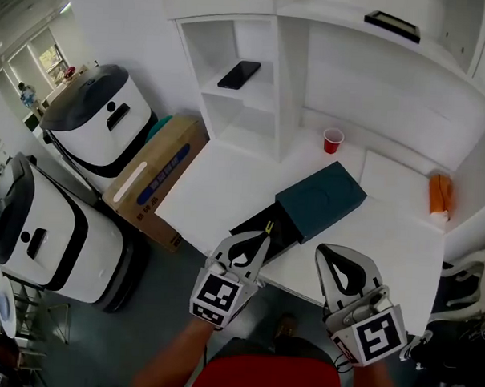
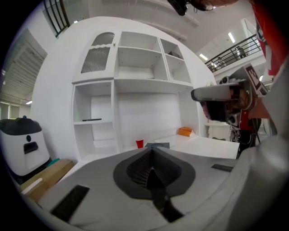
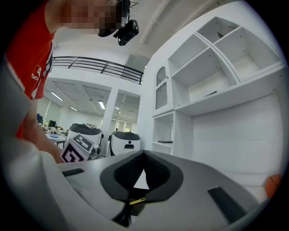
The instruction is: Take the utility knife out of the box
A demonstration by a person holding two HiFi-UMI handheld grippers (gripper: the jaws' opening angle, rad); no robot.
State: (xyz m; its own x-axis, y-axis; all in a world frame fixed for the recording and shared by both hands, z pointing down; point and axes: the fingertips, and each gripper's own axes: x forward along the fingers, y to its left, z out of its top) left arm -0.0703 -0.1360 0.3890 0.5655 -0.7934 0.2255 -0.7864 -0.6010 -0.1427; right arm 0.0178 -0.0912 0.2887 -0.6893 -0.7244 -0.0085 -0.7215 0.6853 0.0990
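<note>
— Where does the utility knife lie from the grippers?

— It cannot be picked out as such. The dark teal box lies on the white table with its black inner tray drawn out of the near end, so the knife should be in that tray. A small yellow-and-black bit shows there, right at the tip of the left gripper, but whether it is the knife or part of the tool cannot be told.

— Which way does the long axis run?

— On a diagonal, from the far right of the table down toward the near left edge. The tray's open end points at the person's left side, and the left gripper lines up almost along that axis; in its own view the box sits dead ahead, just above the jaw tips.

— Which hand is nearer?

— The left one, whose tips are over the tray's near end. The right gripper hangs just beside the tray on its right, at the table's near edge and apart from the box.

— And the jaws?

— Both pairs are pressed together with nothing between them, so the left would have to spread before it could take anything from the tray
</note>
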